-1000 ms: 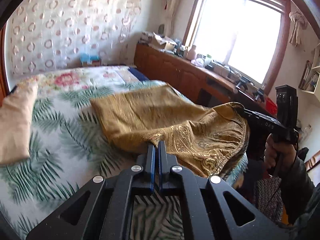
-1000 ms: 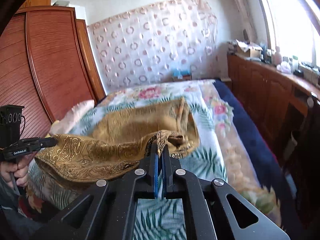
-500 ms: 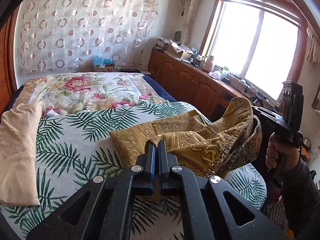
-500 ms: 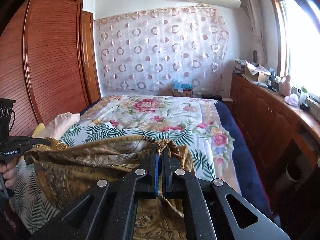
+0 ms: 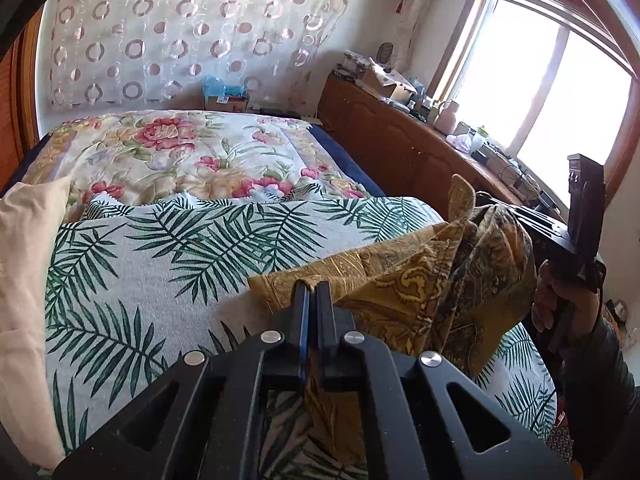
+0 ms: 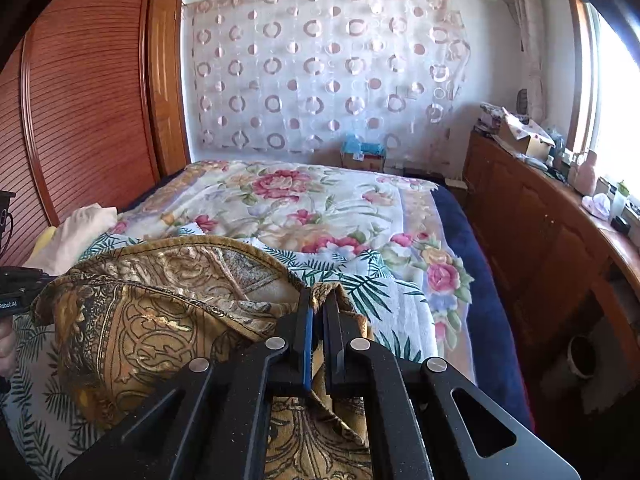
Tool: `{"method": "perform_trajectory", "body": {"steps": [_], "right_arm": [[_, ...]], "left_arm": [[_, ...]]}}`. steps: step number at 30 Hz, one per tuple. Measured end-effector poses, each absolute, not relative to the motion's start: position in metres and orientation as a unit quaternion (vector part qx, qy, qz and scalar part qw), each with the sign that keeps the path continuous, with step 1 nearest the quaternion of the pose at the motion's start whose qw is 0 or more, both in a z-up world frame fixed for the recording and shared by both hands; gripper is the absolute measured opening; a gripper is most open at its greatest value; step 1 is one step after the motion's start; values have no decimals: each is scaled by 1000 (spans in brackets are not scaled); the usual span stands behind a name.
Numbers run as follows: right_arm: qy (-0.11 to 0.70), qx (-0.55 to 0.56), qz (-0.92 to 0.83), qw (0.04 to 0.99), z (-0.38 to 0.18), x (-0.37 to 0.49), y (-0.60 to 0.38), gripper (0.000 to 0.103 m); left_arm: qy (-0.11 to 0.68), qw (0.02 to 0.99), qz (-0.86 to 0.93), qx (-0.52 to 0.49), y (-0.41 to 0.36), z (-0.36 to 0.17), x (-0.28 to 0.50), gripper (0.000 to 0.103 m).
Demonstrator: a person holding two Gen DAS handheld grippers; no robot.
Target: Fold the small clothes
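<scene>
Since a second ago, drawn back toward the foot of the bed [image 5: 160,264] along with both claws: the gold paisley garment [image 5: 404,292], then spread flat over the palm-leaf cover, now gathered into a bunched, doubled heap near the bed's near right corner. More of the floral quilt [image 5: 192,152] now bare behind it.

Left claw [image 5: 313,292] pinched tight on a fold of the garment's near edge, cloth trailing down between and below the black fingers. Right claw [image 6: 318,300] likewise clamped on the cloth, a gathered corner poking up at the tips and more fabric hanging beneath. Between the two, a slack, rumpled span of garment [image 6: 152,320], partly lifted, partly resting on the cover.

In the left view, the right claw's body held in a hand [image 5: 560,300] at the right edge, the garment draped up to it. Cream pillow [image 5: 24,264] at the left side of the bed, apart from the cloth. Wooden cabinet [image 6: 540,240] along the window wall.
</scene>
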State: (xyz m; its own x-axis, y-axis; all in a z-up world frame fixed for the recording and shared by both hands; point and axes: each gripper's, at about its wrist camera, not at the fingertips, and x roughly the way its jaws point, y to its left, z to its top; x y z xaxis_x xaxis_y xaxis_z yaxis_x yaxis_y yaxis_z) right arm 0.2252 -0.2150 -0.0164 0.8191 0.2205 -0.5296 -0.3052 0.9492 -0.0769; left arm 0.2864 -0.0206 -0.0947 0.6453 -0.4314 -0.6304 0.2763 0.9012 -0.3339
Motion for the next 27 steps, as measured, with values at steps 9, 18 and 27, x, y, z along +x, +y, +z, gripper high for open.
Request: {"method": "perform_trajectory", "body": {"steps": [9,18,27], "right_arm": [[249,-90,117,957,13,213,-219,41],[291,-83,131,944,-2,195,-239,43],[346,-64,173,920,-12,196,-236,43]], "left_arm": [[337,920,-192,-60,-22,-68,280,57],[348,905,-230,-81,-16,-71,274,72],[375,895,-234,-54,-36,-92,277,72]]}}
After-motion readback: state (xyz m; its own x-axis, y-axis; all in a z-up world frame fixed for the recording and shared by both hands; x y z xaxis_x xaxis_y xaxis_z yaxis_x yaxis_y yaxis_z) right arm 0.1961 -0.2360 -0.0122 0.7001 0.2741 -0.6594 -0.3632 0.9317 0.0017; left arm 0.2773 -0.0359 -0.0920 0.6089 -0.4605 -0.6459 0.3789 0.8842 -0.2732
